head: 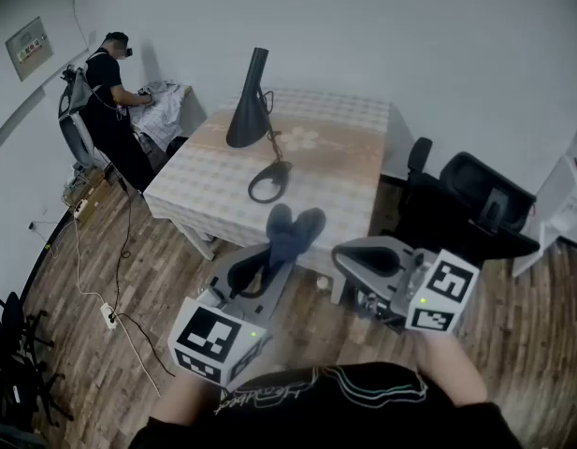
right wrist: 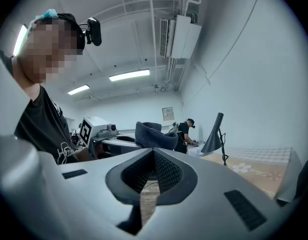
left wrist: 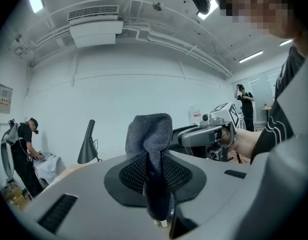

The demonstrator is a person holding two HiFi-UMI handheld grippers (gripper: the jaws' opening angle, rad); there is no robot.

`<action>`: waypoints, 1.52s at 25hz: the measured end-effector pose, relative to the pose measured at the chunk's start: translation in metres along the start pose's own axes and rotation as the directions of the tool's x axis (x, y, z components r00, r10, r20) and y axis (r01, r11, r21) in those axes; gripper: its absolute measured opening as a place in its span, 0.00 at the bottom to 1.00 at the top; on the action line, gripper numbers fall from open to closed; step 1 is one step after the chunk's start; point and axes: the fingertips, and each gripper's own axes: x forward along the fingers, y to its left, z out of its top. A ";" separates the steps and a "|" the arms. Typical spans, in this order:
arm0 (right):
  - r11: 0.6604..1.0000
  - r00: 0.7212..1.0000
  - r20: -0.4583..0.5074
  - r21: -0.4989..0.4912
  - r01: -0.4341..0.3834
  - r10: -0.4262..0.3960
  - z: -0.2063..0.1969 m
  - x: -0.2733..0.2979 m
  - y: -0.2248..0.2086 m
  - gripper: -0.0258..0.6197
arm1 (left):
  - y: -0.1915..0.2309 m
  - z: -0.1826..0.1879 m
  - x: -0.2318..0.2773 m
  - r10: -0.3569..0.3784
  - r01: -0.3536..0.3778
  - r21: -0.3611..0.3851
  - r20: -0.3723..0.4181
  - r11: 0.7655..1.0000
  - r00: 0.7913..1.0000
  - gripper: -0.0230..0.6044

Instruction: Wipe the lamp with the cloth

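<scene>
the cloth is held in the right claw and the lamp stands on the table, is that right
Not quite. The cloth is pinched in the left claw, not the right, as the left gripper view shows. The right claw has nothing in it. The lamp does stand on the table.

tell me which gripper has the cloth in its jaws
The left gripper: its jaws are shut on the dark cloth, while the right gripper grips nothing.

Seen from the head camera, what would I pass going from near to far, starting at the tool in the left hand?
left gripper → cloth pinched in its jaws → lamp, standing on the table
</scene>
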 end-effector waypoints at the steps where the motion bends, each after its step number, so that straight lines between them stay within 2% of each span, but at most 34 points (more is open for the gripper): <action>1: 1.000 1.000 0.001 0.002 0.003 -0.003 -0.001 0.001 -0.001 0.05 | 0.001 -0.002 0.000 0.001 -0.001 0.000 -0.002 1.000 1.000 0.14; 14: 0.999 0.999 -0.024 0.034 0.034 -0.033 -0.012 0.066 -0.004 0.06 | 0.061 -0.030 -0.022 0.005 -0.005 -0.036 0.000 0.999 1.000 0.14; 20: 0.998 0.998 -0.011 0.025 0.065 -0.065 -0.014 0.119 -0.012 0.06 | 0.114 -0.046 -0.032 0.001 -0.001 -0.018 0.000 1.000 1.000 0.14; 28: 0.987 0.987 -0.021 0.009 0.157 -0.157 -0.025 0.178 -0.030 0.06 | 0.183 -0.066 -0.035 -0.020 0.020 -0.004 0.007 1.000 1.000 0.14; 35: 0.977 0.977 -0.032 -0.004 0.211 -0.211 -0.032 0.188 -0.051 0.06 | 0.205 -0.066 -0.015 -0.033 0.032 0.045 0.017 0.998 0.999 0.14; 38: 0.978 0.977 -0.022 -0.013 0.210 -0.210 -0.025 0.187 -0.068 0.06 | 0.214 -0.058 0.000 -0.013 0.012 0.081 0.011 0.997 1.000 0.14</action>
